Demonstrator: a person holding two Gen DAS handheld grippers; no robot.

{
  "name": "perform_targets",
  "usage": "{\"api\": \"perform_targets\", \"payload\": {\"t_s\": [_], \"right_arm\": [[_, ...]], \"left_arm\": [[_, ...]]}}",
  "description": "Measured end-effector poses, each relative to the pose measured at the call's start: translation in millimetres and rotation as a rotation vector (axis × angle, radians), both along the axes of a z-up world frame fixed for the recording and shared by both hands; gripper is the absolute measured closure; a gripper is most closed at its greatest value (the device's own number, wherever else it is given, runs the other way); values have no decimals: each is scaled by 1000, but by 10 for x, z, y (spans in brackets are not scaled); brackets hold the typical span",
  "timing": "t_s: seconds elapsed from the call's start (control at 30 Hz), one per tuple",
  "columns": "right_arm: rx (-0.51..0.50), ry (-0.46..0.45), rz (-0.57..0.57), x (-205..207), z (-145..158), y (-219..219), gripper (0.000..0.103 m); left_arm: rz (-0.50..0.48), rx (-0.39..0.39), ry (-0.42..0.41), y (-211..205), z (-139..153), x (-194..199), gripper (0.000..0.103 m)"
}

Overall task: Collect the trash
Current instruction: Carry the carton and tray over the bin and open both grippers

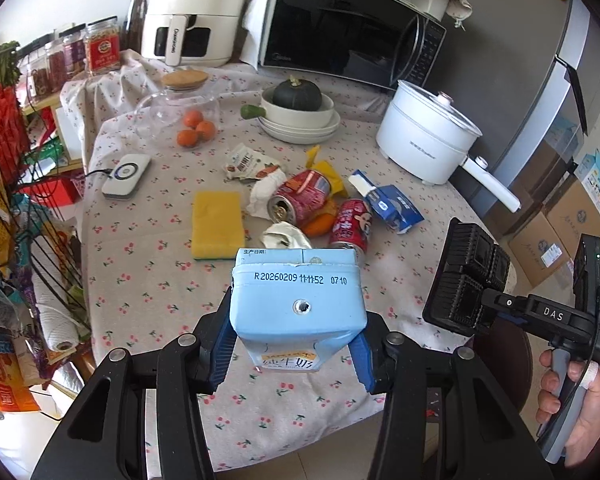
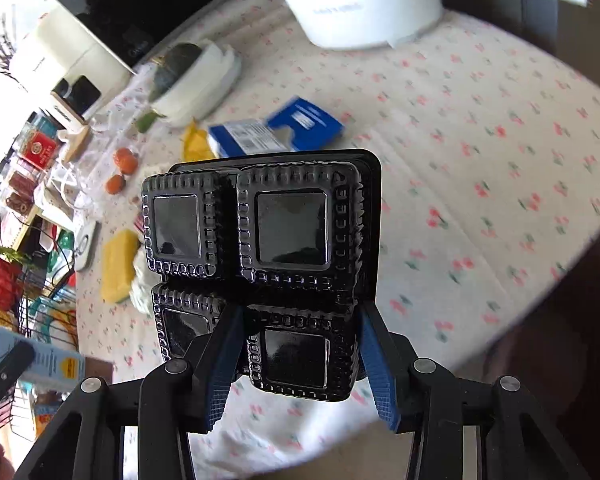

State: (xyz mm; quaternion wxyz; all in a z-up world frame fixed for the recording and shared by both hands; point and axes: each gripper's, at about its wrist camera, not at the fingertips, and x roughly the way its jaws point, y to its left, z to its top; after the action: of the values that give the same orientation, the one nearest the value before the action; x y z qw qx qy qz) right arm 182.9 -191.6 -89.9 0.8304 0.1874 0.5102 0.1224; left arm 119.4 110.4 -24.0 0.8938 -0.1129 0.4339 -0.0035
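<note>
My left gripper (image 1: pixel 294 344) is shut on a light blue milk carton (image 1: pixel 296 304), held above the near edge of the table; the carton (image 2: pixel 40 360) also shows low on the left in the right wrist view. My right gripper (image 2: pixel 300 364) is shut on a black plastic compartment tray (image 2: pixel 284 240), lifted over the table. That tray (image 1: pixel 468 276) hangs to the right of the carton. On the floral tablecloth (image 1: pixel 148 248) lie two red cans (image 1: pixel 300 196) (image 1: pixel 350 224), a torn blue box (image 1: pixel 392 204), crumpled tissue (image 1: pixel 286 236) and wrappers (image 1: pixel 248 162).
A yellow sponge (image 1: pixel 218 222), tangerines (image 1: pixel 196 130), a bowl with a squash (image 1: pixel 298 114), a white electric pot (image 1: pixel 428 136), a microwave (image 1: pixel 348 28) and an air fryer (image 1: pixel 192 12) stand on the table. A wire rack (image 1: pixel 24 208) is at left, cardboard boxes (image 1: pixel 556 236) at right.
</note>
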Motion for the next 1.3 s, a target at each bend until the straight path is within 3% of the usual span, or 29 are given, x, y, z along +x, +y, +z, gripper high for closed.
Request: {"api": "perform_targets", "payload": {"t_s": [0.17,0.4,0.57,0.73,0.83,0.9,0.93,0.97,1.3], "right_arm": [[-55,-12,17,-201,119,-301,52],[-90,-29,-110,-590,243,-1165,52],[-130,-2,-221,-896,197,-1847,52],[-131,60,-301,-1079,57,-2370,52],[-138,73,-328,-1117,24,-2536,52],[-139,81,-330,-1115,7,-2589,52],[-142,84,-326,-1119,-5,-2604,52],[-145,86,-321,-1115,-11,-2609,52],[-174,106,-263,-1004,-81,-2447,52]], "left_arm": [[-82,-23,15,-583,-68,107,51],[-270,-104,25,-1736,-196,153,51],[-429,-87,14,-2550,-369,85,51],[-517,-70,28,-3035,-596,73,51],[-555,-73,33,-3180,-711,98,50],[-550,-34,40,-3235,-749,107,38],[-529,2,29,-3238,-750,98,24],[-515,23,9,-3222,-738,84,17],[-445,-35,44,-2690,-635,122,17]]}}
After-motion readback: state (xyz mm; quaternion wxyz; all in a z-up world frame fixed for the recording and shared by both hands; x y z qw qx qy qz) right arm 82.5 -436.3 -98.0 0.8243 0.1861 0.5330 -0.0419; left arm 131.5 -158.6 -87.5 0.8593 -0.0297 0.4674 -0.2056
